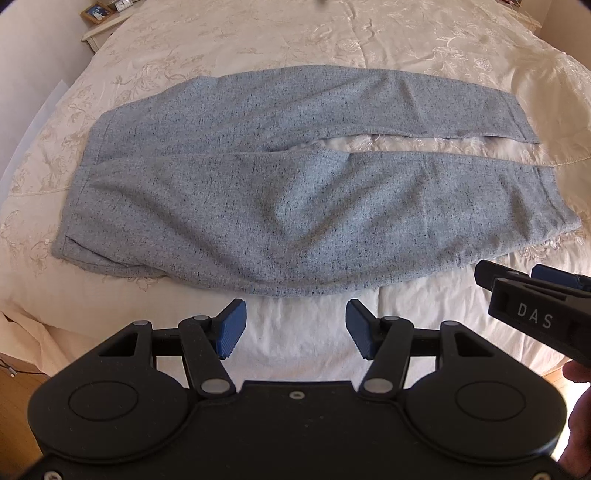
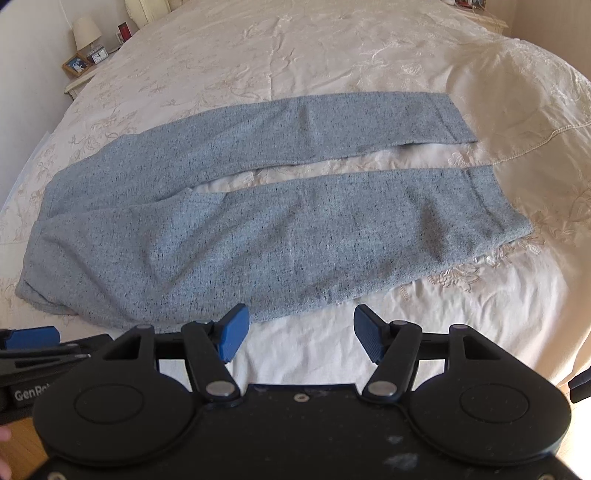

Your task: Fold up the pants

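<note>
**Two grippers, one pair of pants**

Nearest: left gripper [image 1: 295,328] and right gripper [image 2: 301,334], both jaws spread, empty, above bed edge. Beyond: one grey pants [image 1: 236,206] flat on bedspread [image 1: 332,40], two legs apart. Far: one lamp [image 2: 86,33].
</note>
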